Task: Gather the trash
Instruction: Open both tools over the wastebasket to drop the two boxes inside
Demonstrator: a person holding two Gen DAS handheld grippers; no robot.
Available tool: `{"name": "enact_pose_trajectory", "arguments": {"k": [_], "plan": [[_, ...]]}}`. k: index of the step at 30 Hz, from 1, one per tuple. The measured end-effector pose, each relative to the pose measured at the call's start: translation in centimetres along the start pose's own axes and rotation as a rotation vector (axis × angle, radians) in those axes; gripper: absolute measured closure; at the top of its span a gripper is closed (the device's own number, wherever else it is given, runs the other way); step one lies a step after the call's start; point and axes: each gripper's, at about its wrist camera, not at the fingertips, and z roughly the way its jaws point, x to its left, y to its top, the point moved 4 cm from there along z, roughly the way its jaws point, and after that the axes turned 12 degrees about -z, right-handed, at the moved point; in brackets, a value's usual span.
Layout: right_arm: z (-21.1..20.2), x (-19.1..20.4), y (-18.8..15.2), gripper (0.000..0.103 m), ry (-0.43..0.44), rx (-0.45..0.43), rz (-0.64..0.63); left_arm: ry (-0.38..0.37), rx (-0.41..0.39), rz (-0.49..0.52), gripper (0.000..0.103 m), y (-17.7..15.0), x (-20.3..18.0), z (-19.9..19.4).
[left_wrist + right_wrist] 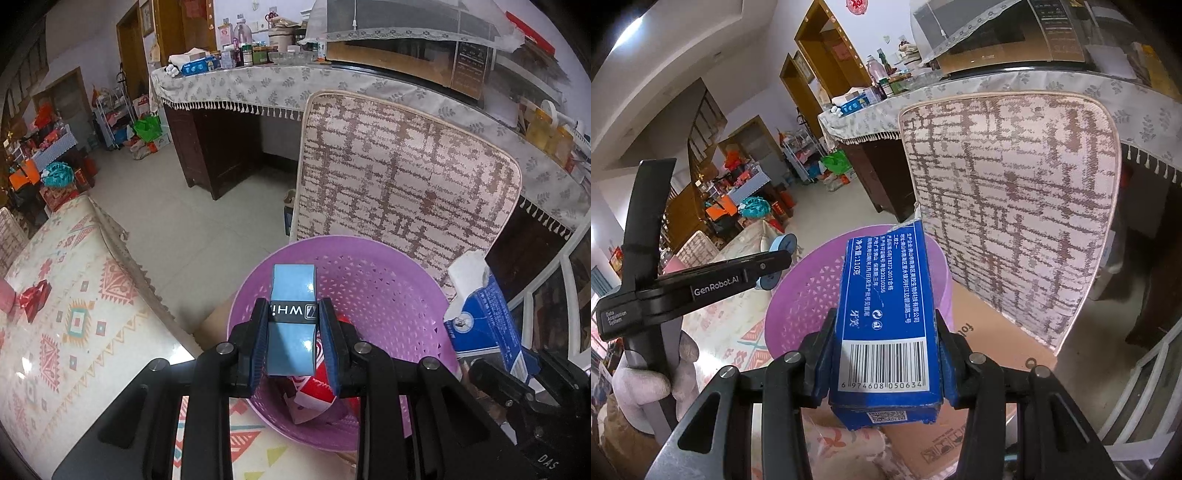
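The left gripper (293, 341) is pinching a light blue roll with a black band (293, 314), its jaws nearly shut, the blue pads pressing on the roll's two sides. The roll is standing on end between them and hanging directly above the open mouth of the purple basket (373, 280), which looks like a pose for letting it drop straight in. Red and white wrappers (314, 391) are already lying in the bottom of the basket.

The right gripper (886, 365) is clamping a blue carton (886, 295) with a barcode, its jaws part-way open because the carton is filling the gap. The carton is pointing forward over the near rim of the same basket, so this hand seems to be waiting its turn to release. The basket is sitting just in front of a patterned cushion (402, 173), beside the counter with a patterned cloth (55, 295).
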Motion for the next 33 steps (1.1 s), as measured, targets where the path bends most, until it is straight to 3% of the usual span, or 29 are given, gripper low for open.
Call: {"name": "enact_pose_trajectory", "arguments": {"k": [16,33], "plan": [[3.5,0.6,2.2,0.052,-0.002,-0.004,-0.041,-0.024,-0.002,-0.034,0.077,0.9,1.0,1.6],[6.1,-0.1,2.5,0.052,-0.010,0.034,-0.026,-0.052,0.045,-0.089,0.077,1.2,2.3,4.1]]}}
